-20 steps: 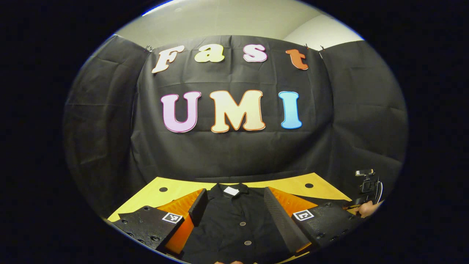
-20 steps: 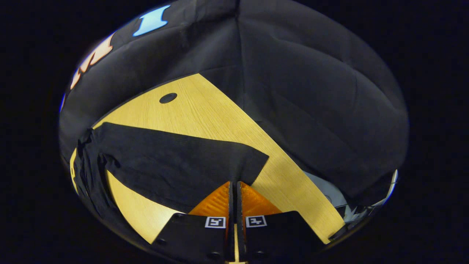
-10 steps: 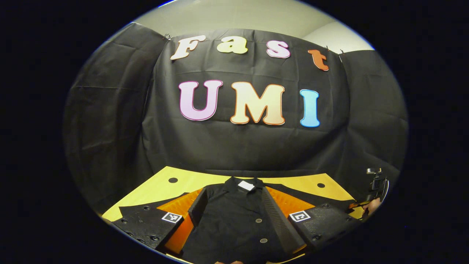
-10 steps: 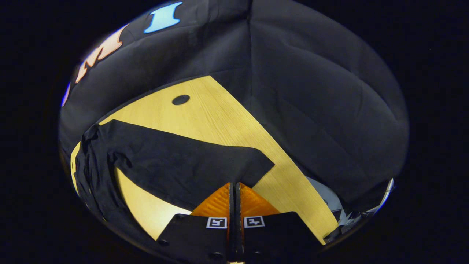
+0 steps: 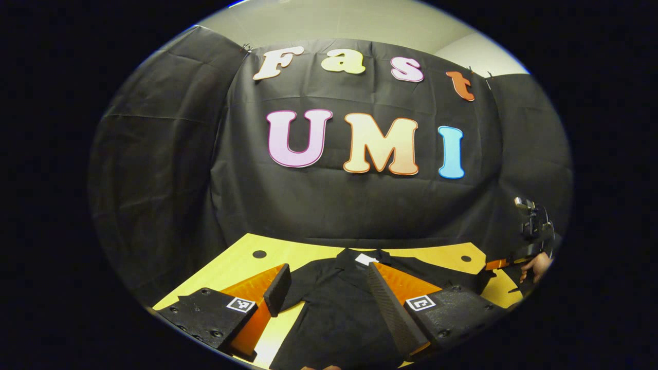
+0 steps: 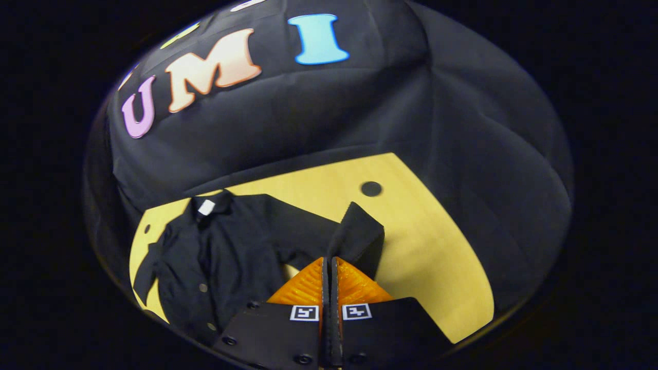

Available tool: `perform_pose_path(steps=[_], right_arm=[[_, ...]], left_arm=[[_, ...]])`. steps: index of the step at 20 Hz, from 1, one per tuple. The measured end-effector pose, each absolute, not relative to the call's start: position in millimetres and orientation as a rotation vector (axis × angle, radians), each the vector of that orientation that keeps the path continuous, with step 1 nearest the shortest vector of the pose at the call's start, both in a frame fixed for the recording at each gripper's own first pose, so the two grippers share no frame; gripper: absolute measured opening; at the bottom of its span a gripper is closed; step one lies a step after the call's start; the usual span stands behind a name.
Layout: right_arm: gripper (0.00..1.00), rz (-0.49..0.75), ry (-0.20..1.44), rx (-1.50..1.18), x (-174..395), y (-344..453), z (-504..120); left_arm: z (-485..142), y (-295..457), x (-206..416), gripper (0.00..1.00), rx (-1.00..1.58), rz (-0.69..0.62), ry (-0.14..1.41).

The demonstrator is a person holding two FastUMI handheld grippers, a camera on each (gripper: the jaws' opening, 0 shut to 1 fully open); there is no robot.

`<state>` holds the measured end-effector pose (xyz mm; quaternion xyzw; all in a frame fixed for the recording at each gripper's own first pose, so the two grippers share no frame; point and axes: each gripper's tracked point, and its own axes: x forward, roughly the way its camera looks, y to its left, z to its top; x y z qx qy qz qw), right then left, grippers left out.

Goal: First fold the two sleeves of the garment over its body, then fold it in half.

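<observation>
A black button-up shirt (image 5: 334,313) lies front up on the yellow table (image 5: 241,262), its collar with a white label (image 6: 206,207) toward the far wall. My left gripper (image 5: 329,298) hovers open over the shirt's body, nothing between its fingers. My right gripper (image 6: 329,263) is shut on the cuff end of one sleeve (image 6: 360,236), which is lifted off the table and bent toward the shirt's body (image 6: 221,257). The other sleeve (image 6: 146,270) lies along the far side of the body. In the left gripper view the right gripper (image 5: 506,263) and the hand (image 5: 537,264) holding it are at the far right.
The table (image 6: 432,257) has a round dark hole (image 6: 371,188) near its back corner and another (image 5: 259,254) at the opposite back corner. Black cloth walls close the booth behind and at both sides. Bare tabletop lies to the right of the held sleeve.
My right gripper has risen and swung toward the shirt's body, carrying the sleeve end off the table so it now folds over. The left gripper has shifted slightly, still open.
</observation>
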<state>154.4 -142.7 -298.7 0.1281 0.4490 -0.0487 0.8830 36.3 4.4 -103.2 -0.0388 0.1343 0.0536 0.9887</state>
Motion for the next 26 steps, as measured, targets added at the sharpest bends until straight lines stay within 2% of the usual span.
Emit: perform_pose_path(steps=[4, 10, 14, 18, 19, 22, 24, 26], right_arm=[[0.02, 0.063, 0.920, 0.282, 178, -46, -276], [0.02, 0.303, 0.937, 0.252, 196, 87, -274], [0.02, 0.383, 0.937, 0.209, 210, 157, -281], [0.04, 0.409, 0.933, 0.162, 209, 206, -300], [0.09, 0.402, 0.931, 0.144, 207, 210, -302], [0.63, 0.396, 0.914, 0.086, 197, 214, -303], [0.99, 0.355, 0.844, 0.053, 189, 200, -283], [0.96, 0.297, 0.769, 0.078, 175, 183, -255]], left_arm=[[-114, 33, 31, 0.93, -0.095, 0.126, 0.292], [-131, 78, 28, 0.90, -0.104, 0.146, 0.324], [-149, 113, 26, 0.91, -0.111, 0.167, 0.353], [-170, 152, 22, 0.91, -0.119, 0.207, 0.389], [-175, 161, 21, 0.90, -0.123, 0.217, 0.396], [-196, 187, 15, 0.90, -0.117, 0.236, 0.436], [-208, 204, 14, 0.90, -0.107, 0.247, 0.461], [-226, 220, 11, 0.90, -0.101, 0.268, 0.496]])
